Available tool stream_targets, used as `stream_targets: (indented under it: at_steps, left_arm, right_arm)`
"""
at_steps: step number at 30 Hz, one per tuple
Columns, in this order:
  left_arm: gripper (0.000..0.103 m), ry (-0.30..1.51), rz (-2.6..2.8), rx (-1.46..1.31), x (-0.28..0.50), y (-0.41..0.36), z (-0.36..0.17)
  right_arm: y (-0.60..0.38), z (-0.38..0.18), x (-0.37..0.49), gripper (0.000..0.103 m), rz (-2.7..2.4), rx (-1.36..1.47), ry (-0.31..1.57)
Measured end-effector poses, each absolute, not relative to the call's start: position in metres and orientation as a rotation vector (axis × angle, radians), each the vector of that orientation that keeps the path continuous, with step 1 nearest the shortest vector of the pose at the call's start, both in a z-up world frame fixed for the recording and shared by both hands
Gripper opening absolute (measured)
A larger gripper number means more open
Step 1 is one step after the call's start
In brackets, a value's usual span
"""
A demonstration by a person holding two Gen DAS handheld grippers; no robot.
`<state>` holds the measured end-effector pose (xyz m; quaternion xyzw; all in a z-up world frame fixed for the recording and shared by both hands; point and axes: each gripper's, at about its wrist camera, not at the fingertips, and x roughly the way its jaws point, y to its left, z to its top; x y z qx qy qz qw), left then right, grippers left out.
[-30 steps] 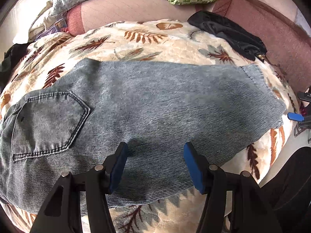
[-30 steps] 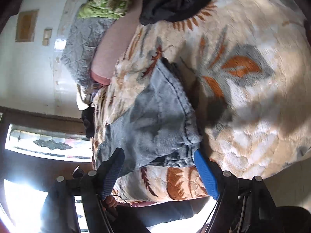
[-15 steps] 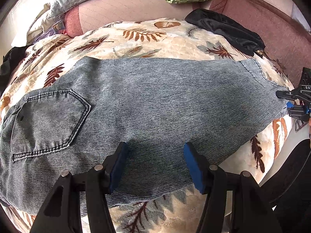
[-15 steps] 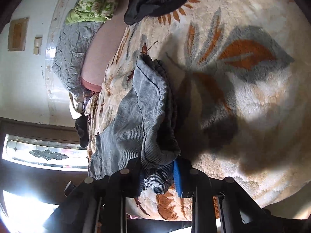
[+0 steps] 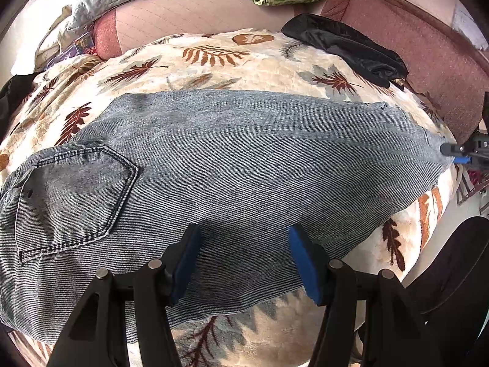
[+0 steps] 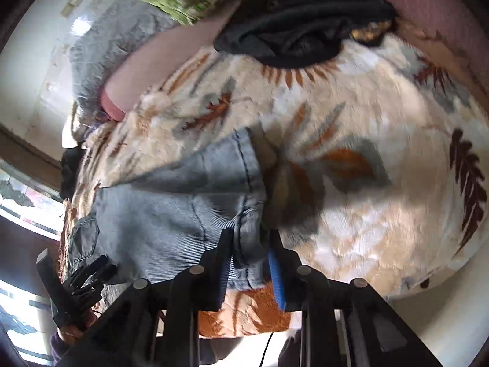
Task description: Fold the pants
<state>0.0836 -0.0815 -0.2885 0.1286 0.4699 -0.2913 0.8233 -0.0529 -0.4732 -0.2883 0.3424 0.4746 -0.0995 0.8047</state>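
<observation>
While left hand-held gripper gapes over pants, right pinches hem.

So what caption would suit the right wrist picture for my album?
Right tongs pinch the hem of grey jeans spread on a leaf-print blanket.

The left black plastic claw is showing blue rubber pads and shiny round silver screws behind them. The right black plastic claw is looking the same.
</observation>
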Motion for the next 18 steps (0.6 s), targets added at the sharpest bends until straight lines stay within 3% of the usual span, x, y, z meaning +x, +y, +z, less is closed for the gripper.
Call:
stream_targets:
  at_steps: [2, 6, 8, 9, 16, 18]
  left_arm:
    - [0.061, 0.998, -0.618, 0.272, 0.084, -0.08, -0.288]
    - [0.061, 1.004, -0.608, 0.253, 0.086, -0.079, -0.287]
    - [0.061, 0.999, -0.603, 0.258, 0.086, -0.081, -0.288]
    - [0.061, 0.998, -0.602, 0.258, 0.086, -0.082, -0.288]
    - [0.061, 0.995, -0.614, 0.274, 0.085, -0.083, -0.289]
    - [0.061, 0.996, -0.616, 0.275, 0.086, -0.082, -0.289]
  right_arm:
    - [-0.485, -0.294, -0.055, 0.031, -0.271, 0.747, 1.044]
    - [-0.495, -0.264, -0.051, 0.035, -0.266, 0.712, 0.905]
    - [-0.494, -0.252, -0.031, 0.063, -0.218, 0.68, 0.883]
    - [-0.496, -0.251, -0.019, 0.064, -0.219, 0.667, 0.888]
    - [-0.509, -0.301, 0.054, 0.064, -0.165, 0.757, 0.99]
    - [-0.501, -0.312, 0.067, 0.044, -0.131, 0.749, 1.001]
